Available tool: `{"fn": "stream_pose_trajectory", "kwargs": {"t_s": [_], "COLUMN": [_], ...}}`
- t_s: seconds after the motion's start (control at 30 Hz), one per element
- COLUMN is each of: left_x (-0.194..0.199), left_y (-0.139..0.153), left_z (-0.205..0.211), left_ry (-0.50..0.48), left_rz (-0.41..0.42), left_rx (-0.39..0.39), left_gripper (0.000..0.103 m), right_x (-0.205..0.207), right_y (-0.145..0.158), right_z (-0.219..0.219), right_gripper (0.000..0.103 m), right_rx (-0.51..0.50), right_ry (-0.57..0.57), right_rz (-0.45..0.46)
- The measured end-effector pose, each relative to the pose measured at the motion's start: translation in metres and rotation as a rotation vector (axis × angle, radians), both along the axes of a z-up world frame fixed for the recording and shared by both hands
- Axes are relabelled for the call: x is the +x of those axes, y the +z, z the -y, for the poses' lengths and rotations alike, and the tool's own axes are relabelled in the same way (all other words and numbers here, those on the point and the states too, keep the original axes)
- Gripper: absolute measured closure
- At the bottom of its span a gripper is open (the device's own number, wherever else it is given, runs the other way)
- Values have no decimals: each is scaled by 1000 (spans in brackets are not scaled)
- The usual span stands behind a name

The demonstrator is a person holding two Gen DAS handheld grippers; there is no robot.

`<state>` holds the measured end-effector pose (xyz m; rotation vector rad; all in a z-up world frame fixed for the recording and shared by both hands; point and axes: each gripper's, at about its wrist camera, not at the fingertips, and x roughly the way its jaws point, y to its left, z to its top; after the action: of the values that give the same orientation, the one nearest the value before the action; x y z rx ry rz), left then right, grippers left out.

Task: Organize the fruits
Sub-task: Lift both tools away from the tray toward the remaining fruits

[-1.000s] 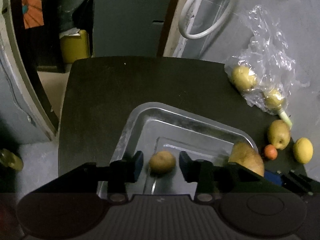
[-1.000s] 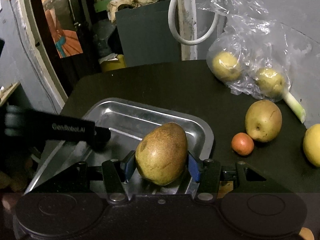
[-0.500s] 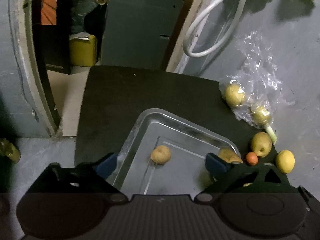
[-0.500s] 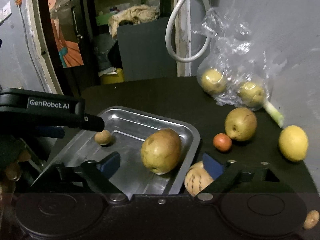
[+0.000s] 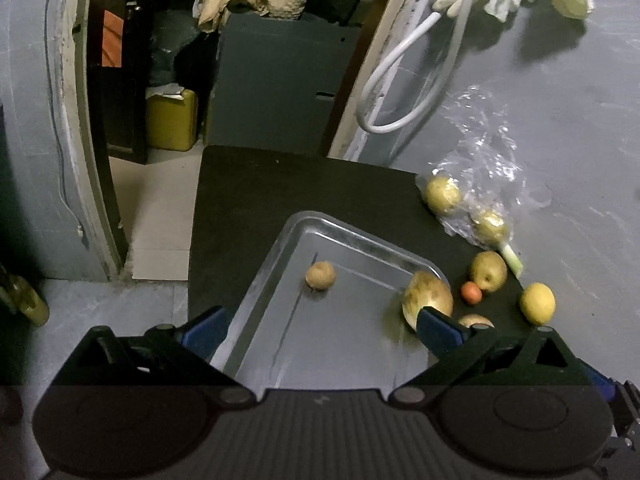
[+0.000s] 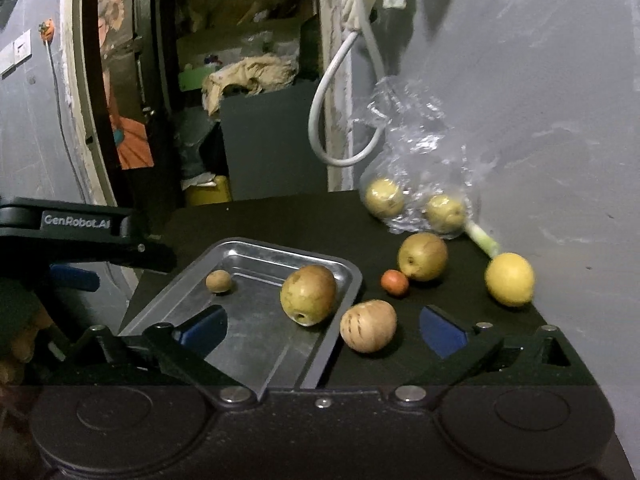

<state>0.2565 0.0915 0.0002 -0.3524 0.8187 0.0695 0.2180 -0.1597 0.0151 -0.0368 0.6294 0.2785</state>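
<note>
Two hand-held grippers are hovering over a metal tray (image 6: 336, 270) that is sitting on a dark table (image 5: 256, 184). The left gripper (image 5: 320, 326) is spreading its jaws wide and gripping nothing; it is hanging above the near end of the tray, probably so that the tray floor lies open to view. The right gripper (image 6: 322, 330) is likewise gaping wide and carrying nothing, with one blue pad above the tray and the other above the bare table.

Inside the tray a large pear (image 6: 308, 294) is lying on its side against the right wall, which is likely keeping it from rolling. A small brown fruit (image 6: 219, 281) is resting near the far left corner, well apart from the pear.

Outside the tray, a striped tan fruit (image 6: 368, 325) is sitting just beside the right rim and nearest the right gripper, so it appears the easiest next pick. Farther off, a second pear (image 6: 422, 257), a small orange fruit (image 6: 395, 283) and a lemon (image 6: 509, 279) are waiting loose on the table. Two more fruits are lying in a clear plastic bag (image 6: 416, 152) against the wall, and would seemingly need freeing before any grasp.
</note>
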Motion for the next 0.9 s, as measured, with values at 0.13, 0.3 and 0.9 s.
{"fn": "stream_pose_trajectory", "kwargs": {"t_s": [0.13,0.3,0.9], "left_x": [-21,-50,-126], "left_y": [3,8,-11], "left_z": [2,4,-1], "left_ry": [-32,-84,-150], "left_rz": [6,20,-28], "left_rx": [13,49,64], "left_gripper": [1,1,1], "right_x": [-29,-63,-147], "right_y": [4,5,-12], "right_z": [6,7,5], "right_gripper": [1,1,1], "right_rx": [35,31,-9], "right_ry": [-51,-63,-69], "right_rz": [-11,-4,-159]}}
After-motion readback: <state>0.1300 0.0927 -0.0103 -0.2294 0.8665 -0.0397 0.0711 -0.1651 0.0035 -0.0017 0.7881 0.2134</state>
